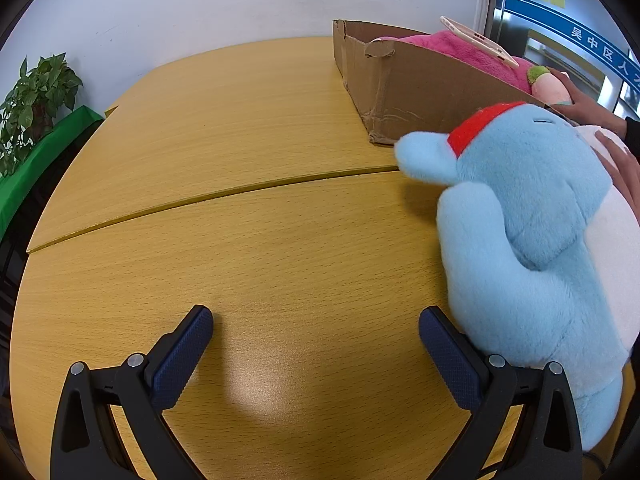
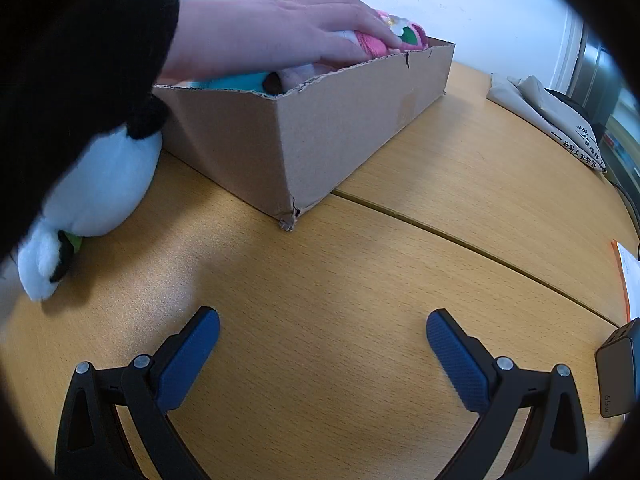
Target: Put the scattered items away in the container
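Left wrist view: left claw (image 1: 316, 328) spread wide, empty, low over bench (image 1: 240, 220). Blue plush (image 1: 532, 248) lies just right of claw, touching outer side of right finger, not between pads. Long axis runs away from claw toward cardboard box (image 1: 420, 96); box beyond plush head, already holding pink plush (image 1: 460, 50). Bare hand (image 1: 620, 168) rests on plush far side.

Right wrist view: right claw (image 2: 322, 332) wide, empty. Box ahead-left of claw; plush white belly (image 2: 100, 188) left of box, well off. Left claw nearer, by my reckoning.
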Demonstrator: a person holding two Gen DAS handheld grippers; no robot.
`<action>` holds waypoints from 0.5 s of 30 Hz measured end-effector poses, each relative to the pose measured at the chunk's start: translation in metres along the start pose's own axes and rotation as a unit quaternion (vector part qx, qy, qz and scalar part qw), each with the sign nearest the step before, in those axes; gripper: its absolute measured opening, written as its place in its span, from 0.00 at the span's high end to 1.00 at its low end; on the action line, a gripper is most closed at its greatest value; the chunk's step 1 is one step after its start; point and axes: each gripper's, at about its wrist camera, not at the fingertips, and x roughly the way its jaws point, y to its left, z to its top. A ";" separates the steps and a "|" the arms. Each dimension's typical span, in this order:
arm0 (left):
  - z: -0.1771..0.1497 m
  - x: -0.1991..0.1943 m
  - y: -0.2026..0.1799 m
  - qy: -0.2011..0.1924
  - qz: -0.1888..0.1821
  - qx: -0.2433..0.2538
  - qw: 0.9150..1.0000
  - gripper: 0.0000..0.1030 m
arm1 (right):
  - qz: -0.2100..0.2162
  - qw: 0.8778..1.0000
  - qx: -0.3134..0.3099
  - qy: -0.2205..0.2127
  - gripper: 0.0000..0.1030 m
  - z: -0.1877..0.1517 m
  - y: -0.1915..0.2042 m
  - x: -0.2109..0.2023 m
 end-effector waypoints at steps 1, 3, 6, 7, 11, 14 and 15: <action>0.000 0.000 0.000 0.000 0.000 0.000 1.000 0.00 | 0.000 1.000 0.000 0.000 0.00 0.000 0.000 0.000; 0.000 0.000 0.000 0.000 0.000 0.000 1.000 0.00 | 0.000 1.000 0.000 0.000 0.00 0.000 0.000 0.000; 0.000 0.000 0.000 0.000 0.000 0.000 1.000 0.00 | 0.000 1.000 0.000 0.000 0.00 0.000 0.000 0.000; 0.001 0.000 0.001 0.000 0.000 0.000 1.000 0.00 | 0.000 1.000 0.000 0.000 0.00 0.000 0.000 0.000; 0.001 0.001 0.001 0.000 0.000 0.000 1.000 0.00 | 0.000 1.000 0.000 0.000 0.00 0.000 0.000 0.000; 0.001 0.001 0.001 0.000 0.000 0.000 1.000 0.00 | 0.000 1.000 0.000 0.000 0.00 0.000 0.000 0.000; 0.001 0.001 0.001 0.000 0.000 0.000 1.000 0.00 | 0.000 1.000 0.000 0.000 0.00 0.000 0.000 0.000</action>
